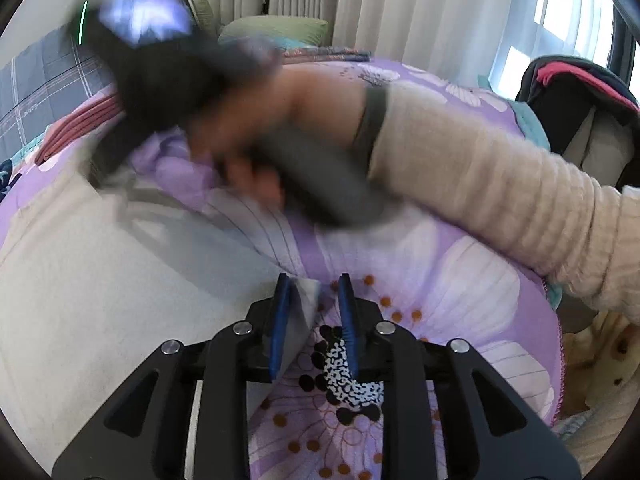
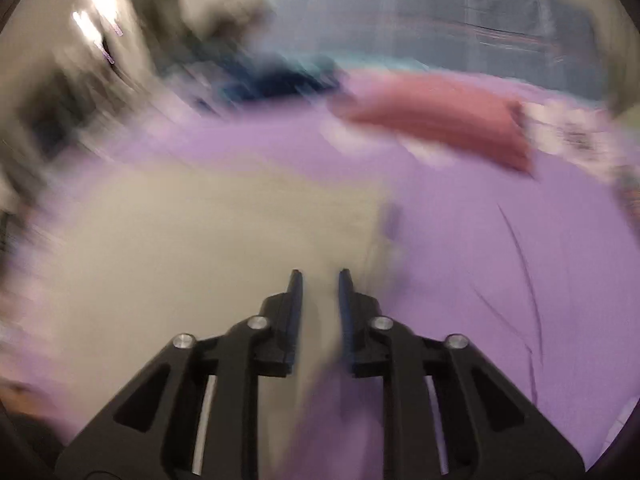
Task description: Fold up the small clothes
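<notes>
A cream-white garment [image 1: 100, 264] lies flat on a purple flowered bedspread [image 1: 440, 280]. My left gripper [image 1: 314, 284] is open, its blue pads either side of the garment's near right corner. The right gripper [image 1: 132, 64] shows blurred at the garment's far edge, held by a hand in a ribbed cream sleeve [image 1: 500, 196]. In the right wrist view, heavily blurred, the right gripper [image 2: 319, 274] is open over the cream garment [image 2: 200, 248], near its right edge.
A folded pink cloth [image 2: 440, 120] [image 1: 76, 128] lies on the bed beyond the garment. A grey checked pillow [image 1: 36, 88] and green cushion [image 1: 280, 28] sit at the head. A dark bag with pink trim [image 1: 576, 96] stands at the right. Curtains hang behind.
</notes>
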A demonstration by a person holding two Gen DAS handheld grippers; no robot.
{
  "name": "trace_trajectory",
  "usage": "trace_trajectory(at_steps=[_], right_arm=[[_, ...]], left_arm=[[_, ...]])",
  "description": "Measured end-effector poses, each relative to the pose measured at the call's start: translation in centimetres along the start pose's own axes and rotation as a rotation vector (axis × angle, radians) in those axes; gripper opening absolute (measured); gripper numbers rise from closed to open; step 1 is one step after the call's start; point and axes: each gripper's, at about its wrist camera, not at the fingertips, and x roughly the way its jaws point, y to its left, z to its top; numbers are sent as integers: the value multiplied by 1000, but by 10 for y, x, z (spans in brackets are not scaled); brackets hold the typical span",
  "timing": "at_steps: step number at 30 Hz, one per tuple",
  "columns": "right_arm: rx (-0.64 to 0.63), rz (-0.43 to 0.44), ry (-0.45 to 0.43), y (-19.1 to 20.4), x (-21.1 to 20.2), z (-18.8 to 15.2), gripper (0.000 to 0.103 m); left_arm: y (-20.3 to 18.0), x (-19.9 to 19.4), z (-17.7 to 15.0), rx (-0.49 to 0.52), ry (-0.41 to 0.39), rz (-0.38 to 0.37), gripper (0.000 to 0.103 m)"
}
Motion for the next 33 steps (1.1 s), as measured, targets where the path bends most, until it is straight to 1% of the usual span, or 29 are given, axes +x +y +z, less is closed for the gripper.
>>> trace_trajectory(at_steps=[1,3,5,6,7,8,9,10,12,13,15,16,17,18,19,20,21,22,23,25,26,28,30,33], right_arm=[[2,-3,-3,2,3,-1,7],[15,-34,-19,4,-4,5,7],[-19,-72,-16,11,-5,1,8],[-35,-92,-13,15,-7,0,11],[-37,-117,-11,17,-10,-1,23],[-26,-180,-9,20,-19,-2,34],[-18,-216,-19,21,-33,-3,48],[-14,-230,-34,23,-44,-4,49],[-18,-237,-68,32,-65,0,48],[-24,-243,-82,39,-75,1,48],[-68,-243,-116,66,-94,4,49],[-121,-235,-138,92,-101,5,49],[-164,-222,-152,110,-106,5,49],[-227,-193,-169,137,-111,3,52],[-270,-164,-180,155,-115,0,55],[-337,-102,-192,188,-114,-3,56],[-382,-48,-194,213,-113,-7,57],[-444,24,-189,247,-108,-13,57],[-496,72,-186,274,-105,-19,57],[-590,135,-181,318,-98,-33,56],[-647,160,-180,343,-92,-42,56],[-723,184,-179,376,-84,-54,56],[-779,160,-186,402,-74,-64,56],[-822,109,-168,425,-57,-70,56]], left_arm=[[2,-5,-1,-26,-7,-5,24],[7,-17,-5,-72,-25,-7,28],[13,-41,-15,-126,-56,-2,33],[17,-56,-22,-143,-78,12,37],[20,-70,-28,-153,-99,27,38],[26,-90,-40,-168,-132,52,39],[32,-108,-51,-190,-153,78,43],[41,-124,-62,-218,-170,107,46],[63,-165,-95,-302,-211,207,47],[71,-178,-106,-333,-220,247,47],[95,-216,-143,-433,-247,374,47],[106,-234,-162,-483,-261,435,47],[112,-246,-175,-521,-273,479,47],[120,-260,-190,-563,-285,526,47],[130,-277,-211,-622,-296,587,47],[136,-285,-221,-655,-297,619,47],[143,-297,-237,-703,-300,662,47],[149,-310,-254,-753,-309,703,47],[153,-319,-264,-782,-321,721,47],[158,-336,-290,-841,-354,742,47],[158,-341,-297,-857,-364,747,47],[162,-348,-313,-880,-375,752,47],[168,-351,-323,-897,-383,744,47],[178,-349,-331,-914,-404,726,56]])
